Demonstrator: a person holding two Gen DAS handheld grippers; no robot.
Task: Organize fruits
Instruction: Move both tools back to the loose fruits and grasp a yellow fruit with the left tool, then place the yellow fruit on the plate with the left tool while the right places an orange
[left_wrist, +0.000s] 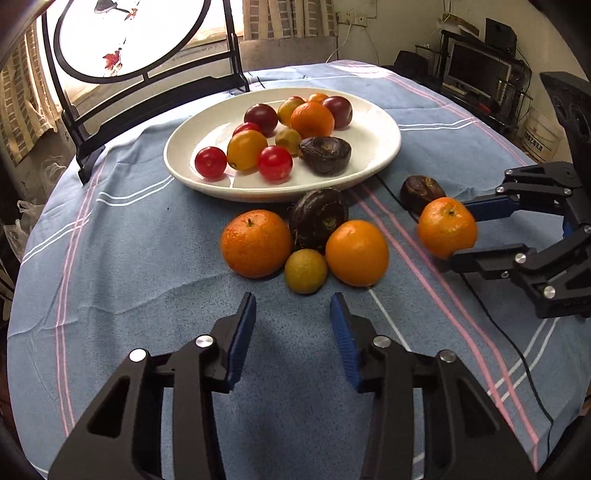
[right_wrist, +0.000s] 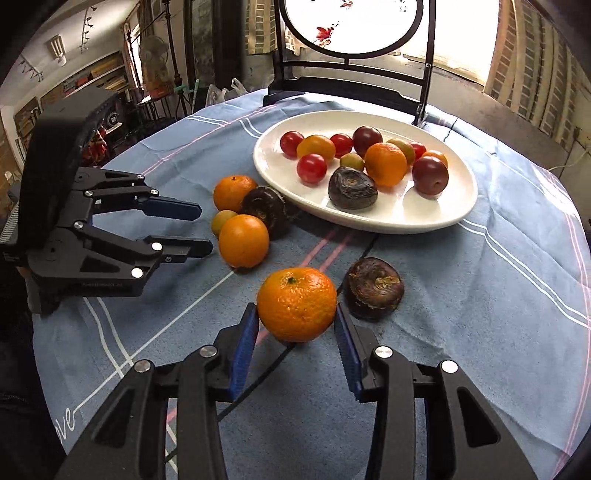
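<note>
A white plate (left_wrist: 373, 162) (right_wrist: 454, 206) holds several cherry tomatoes, plums, an orange and a dark wrinkled fruit. On the blue cloth in front of it lie two oranges (left_wrist: 256, 243) (left_wrist: 357, 252), a dark fruit (left_wrist: 318, 218) and a small greenish fruit (left_wrist: 306, 271). My left gripper (left_wrist: 293, 308) (right_wrist: 207, 229) stands open just short of that greenish fruit, with nothing between its pads. My right gripper (right_wrist: 296, 319) (left_wrist: 461, 234) is shut on a third orange (right_wrist: 297, 304) (left_wrist: 445, 227), which rests low on the cloth. Another dark fruit (right_wrist: 373, 293) lies right beside it.
A black cable (left_wrist: 491, 314) runs across the cloth under the right gripper. A dark wooden chair (left_wrist: 155, 85) with a round backrest stands behind the plate. The round table's edge (left_wrist: 22, 258) curves off on both sides; shelves and a monitor (left_wrist: 476, 70) fill the room behind.
</note>
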